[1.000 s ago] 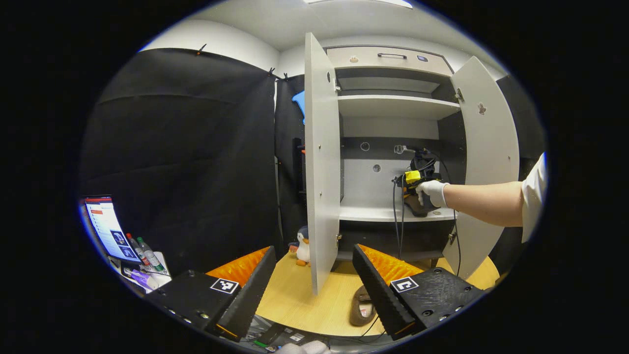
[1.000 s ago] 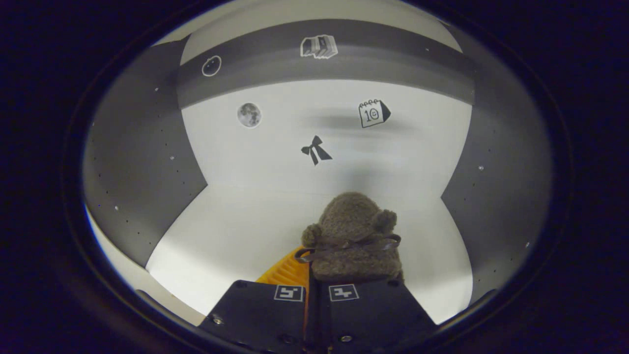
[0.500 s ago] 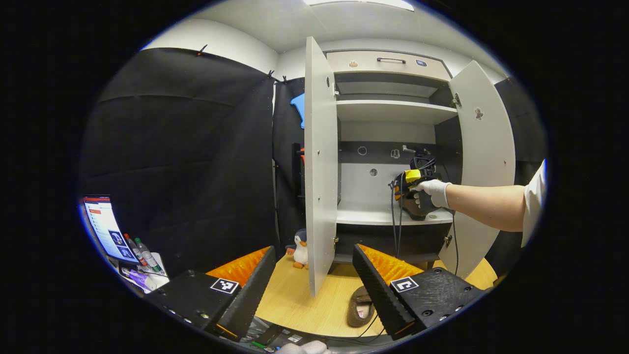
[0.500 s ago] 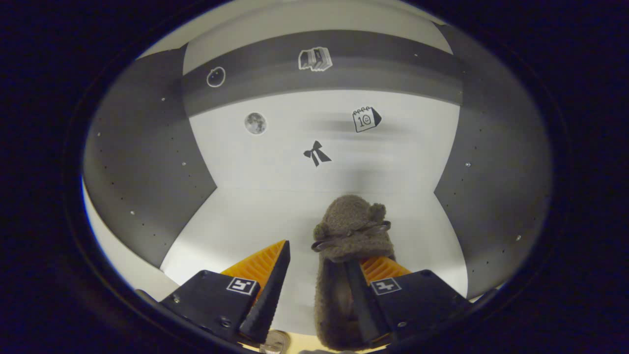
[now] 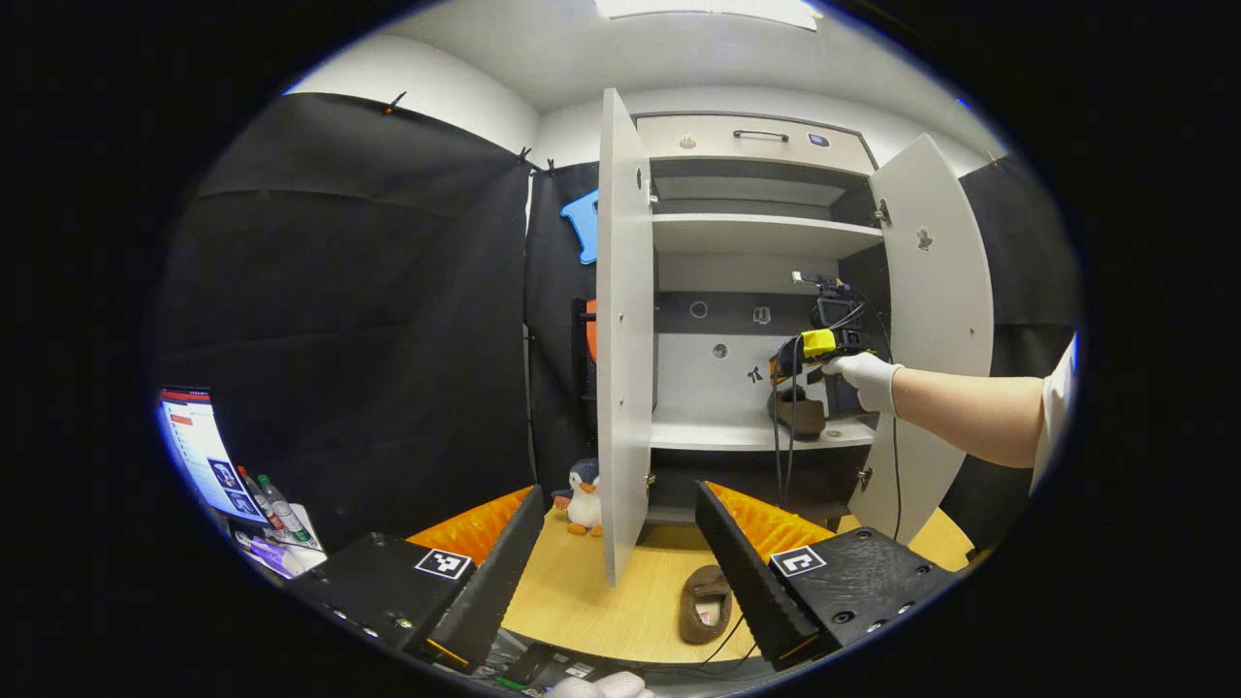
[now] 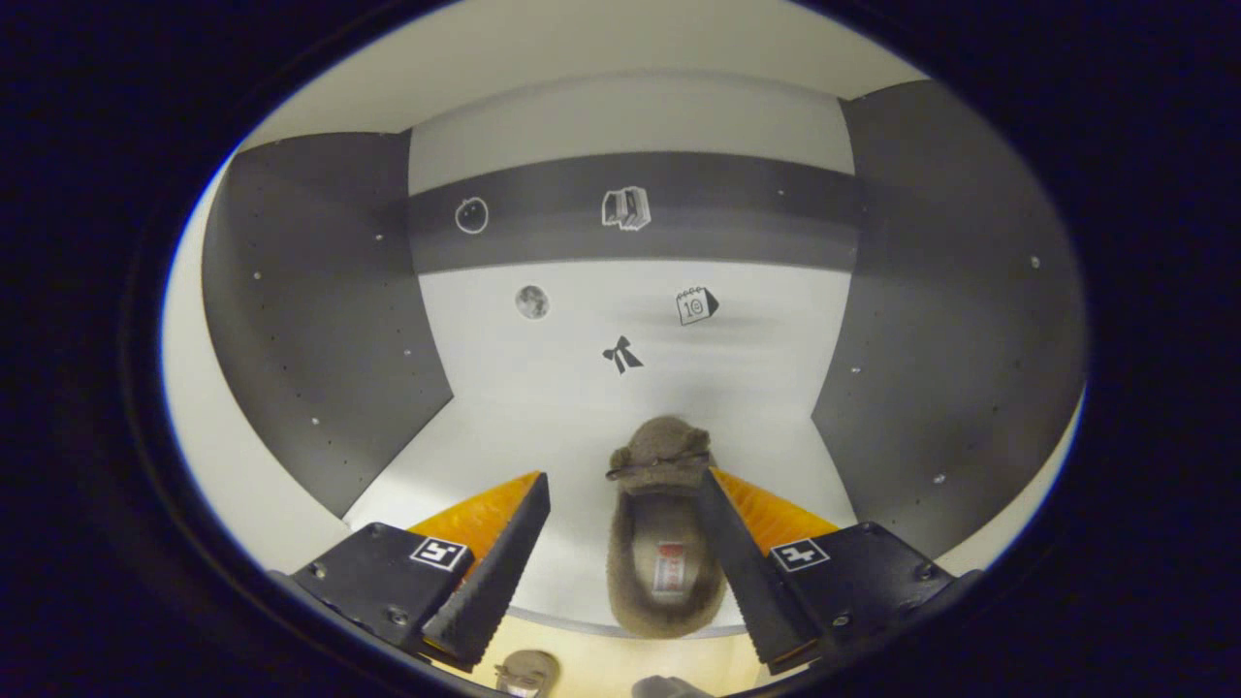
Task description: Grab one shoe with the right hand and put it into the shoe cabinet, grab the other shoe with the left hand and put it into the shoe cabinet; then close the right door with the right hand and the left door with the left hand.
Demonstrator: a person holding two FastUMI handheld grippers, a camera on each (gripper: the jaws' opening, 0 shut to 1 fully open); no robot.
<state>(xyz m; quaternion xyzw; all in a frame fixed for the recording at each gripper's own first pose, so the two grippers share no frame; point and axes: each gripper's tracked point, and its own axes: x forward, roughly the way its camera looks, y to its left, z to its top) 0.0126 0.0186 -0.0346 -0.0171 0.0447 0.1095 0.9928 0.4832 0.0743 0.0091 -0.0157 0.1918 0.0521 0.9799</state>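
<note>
A: Shoe cabinet [image 5: 766, 228] first: both its doors stand open, the left door [image 5: 620, 330] edge-on to the left claw's view and the right door [image 5: 931, 320] swung wide.

B: And the shelf [image 6: 543, 436] inside?

A: It now carries one shoe [image 6: 664, 528], toe toward the back wall and heel at the near edge. A second ago the right claw [image 6: 620, 562] was clamped on that shoe; half a second ago it had spread, and now it is wide open and drawn back, one finger on either side of the heel, with the right finger close against it.

B: So the first placement looks done.

A: I'd say so. In the left claw's view the gloved hand [image 5: 868, 378] holding that claw has pulled toward the cabinet's front.

B: The other shoe?

A: The second shoe [image 5: 703, 606] lies on the tabletop [image 5: 601, 601] in front of the cabinet, near the left claw [image 5: 616, 567], which is open and holds nothing.

B: Then the left hand's grab comes next, I'd judge, with the doors after.
</note>
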